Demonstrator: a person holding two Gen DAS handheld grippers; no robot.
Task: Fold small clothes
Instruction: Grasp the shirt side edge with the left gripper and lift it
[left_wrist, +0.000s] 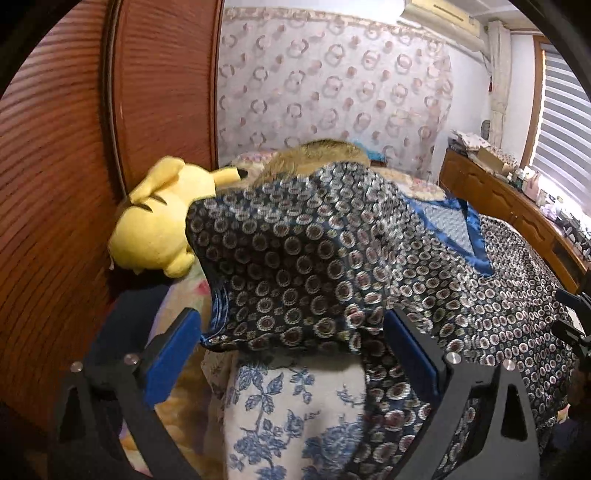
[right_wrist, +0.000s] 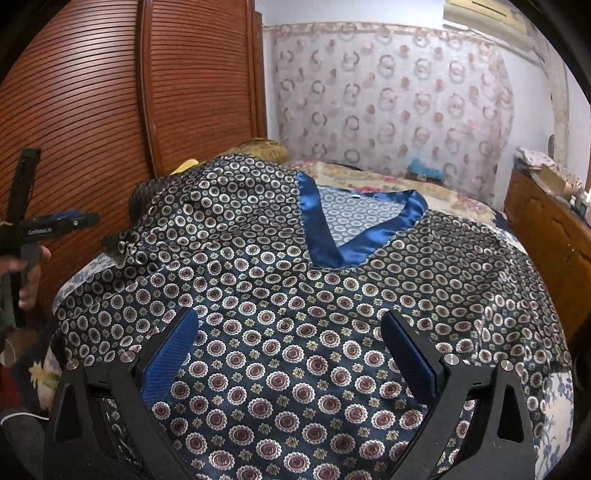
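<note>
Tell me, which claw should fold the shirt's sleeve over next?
Probably the left claw. Its open fingers sit right at the hem of the patterned shirt sleeve, beside the yellow plush toy. The right claw hangs open over the shirt's middle, away from any edge.

Bed and what lies on it

Bed (right_wrist: 373, 173) carries a white sheet with blue flowers (left_wrist: 295, 413), seen at 6 o'clock in the left wrist view and at the 4 o'clock edge in the right wrist view. A dark patterned shirt (right_wrist: 280, 332) with a blue V-neck lies spread over it, one side bunched up at 10 o'clock. A yellow plush toy (left_wrist: 159, 225) rests at the bed's 9 o'clock edge, touching the shirt.
</note>
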